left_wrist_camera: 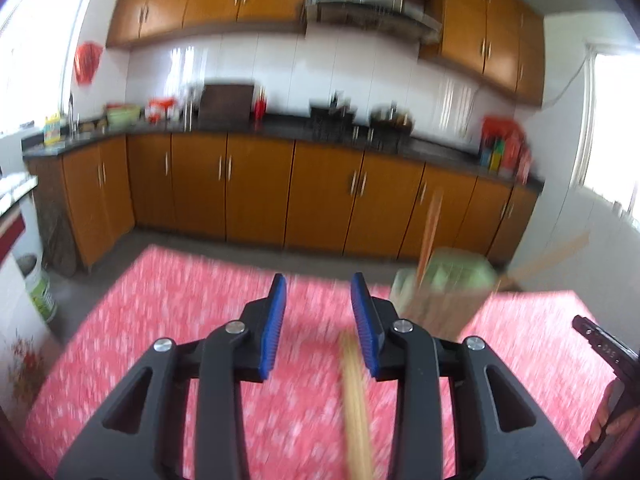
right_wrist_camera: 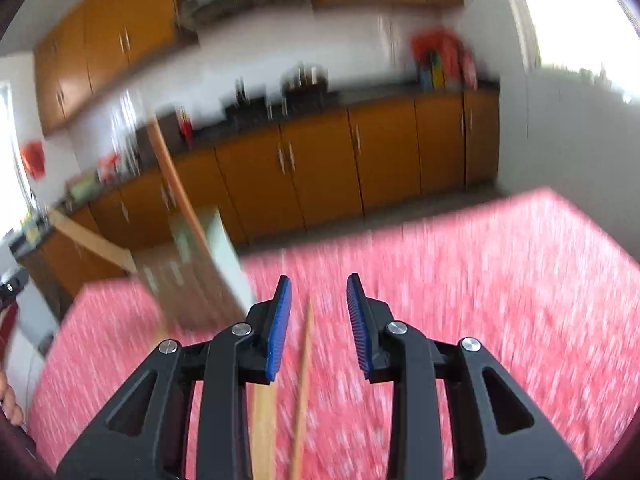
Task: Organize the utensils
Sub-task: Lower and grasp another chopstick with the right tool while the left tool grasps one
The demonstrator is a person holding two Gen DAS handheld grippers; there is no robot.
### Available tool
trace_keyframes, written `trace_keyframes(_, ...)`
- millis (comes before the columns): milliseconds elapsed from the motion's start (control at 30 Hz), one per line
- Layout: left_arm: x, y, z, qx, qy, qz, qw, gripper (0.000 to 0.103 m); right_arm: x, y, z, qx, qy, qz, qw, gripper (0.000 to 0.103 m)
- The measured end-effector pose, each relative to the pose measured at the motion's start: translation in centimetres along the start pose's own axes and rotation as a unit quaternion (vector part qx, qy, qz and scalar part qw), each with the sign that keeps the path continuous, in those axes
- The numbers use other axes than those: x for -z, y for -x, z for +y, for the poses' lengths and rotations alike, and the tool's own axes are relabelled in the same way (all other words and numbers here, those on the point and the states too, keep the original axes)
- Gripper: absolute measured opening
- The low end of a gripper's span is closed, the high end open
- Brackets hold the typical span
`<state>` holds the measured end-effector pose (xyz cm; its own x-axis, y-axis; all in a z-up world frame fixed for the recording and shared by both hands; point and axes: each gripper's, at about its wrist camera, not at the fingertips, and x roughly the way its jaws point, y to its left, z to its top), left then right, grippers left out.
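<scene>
My left gripper [left_wrist_camera: 319,286] is open and empty above the red tablecloth [left_wrist_camera: 180,320]. A bundle of wooden chopsticks [left_wrist_camera: 356,392] lies on the cloth just under its right finger. A green and brown utensil holder [left_wrist_camera: 444,296] stands to the right, with chopsticks [left_wrist_camera: 430,232] sticking up from it. My right gripper [right_wrist_camera: 319,289] is open and empty; a single chopstick [right_wrist_camera: 305,380] and a wider wooden utensil [right_wrist_camera: 264,428] lie on the cloth between and under its fingers. The holder [right_wrist_camera: 196,272] stands to its left with a wooden utensil [right_wrist_camera: 176,176] in it. Both views are blurred.
The table's far edge drops to a grey floor [left_wrist_camera: 224,244] before orange kitchen cabinets [left_wrist_camera: 256,188]. The right gripper's body [left_wrist_camera: 604,344] shows at the left wrist view's right edge. A white bucket [left_wrist_camera: 40,292] stands on the floor at left.
</scene>
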<state>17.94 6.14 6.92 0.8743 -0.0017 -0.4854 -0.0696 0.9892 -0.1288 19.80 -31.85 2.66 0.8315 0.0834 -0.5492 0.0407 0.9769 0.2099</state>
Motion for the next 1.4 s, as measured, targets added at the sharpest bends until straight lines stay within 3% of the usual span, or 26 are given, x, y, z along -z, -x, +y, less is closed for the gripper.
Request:
trace_keyframes(133,5.5,-1.9,1.4,0.009,0.009,0.07,0.9975,0.034,5.2,-3.2,0.8,-0.034,0.002,0.089,0.995,0.022)
trace_keyframes(267,9.2,-3.0,1.6,0.023,0.014,0.113,0.9932,0.034,7.7,-4.7,2.0,-0.039,0.014,0.122,0.992,0.022)
trace_keyframes(433,11.5,-3.5,0.4,0.034,-0.001,0.137,0.9899,0.034,9.1,-6.2,2.8,-0.015,0.043,0.14,0.989,0.021)
trace_keyframes(567,12.0,-4.0,-0.3,0.047,-0.006,0.151,0.9874,0.034,9.2,-6.6,2.4,-0.001,0.045,0.137,0.99,0.008)
trace_keyframes(800,12.7,-4.8,-1.7,0.069,-0.026,0.169,0.9828,0.03,8.4,-6.5,-0.6,0.046,0.004,0.126,0.991,0.008)
trace_keyframes(1000,13.6,-5.8,-2.3,0.062,-0.045,0.191,0.9787,0.021,8.7,-6.1,-0.7,0.049,0.017,0.123,0.991,0.008)
trace_keyframes(1400,14.1,-7.4,-3.7,0.027,-0.093,0.199,0.9752,0.017,9.7,-5.6,1.1,0.022,0.044,0.129,0.99,0.008)
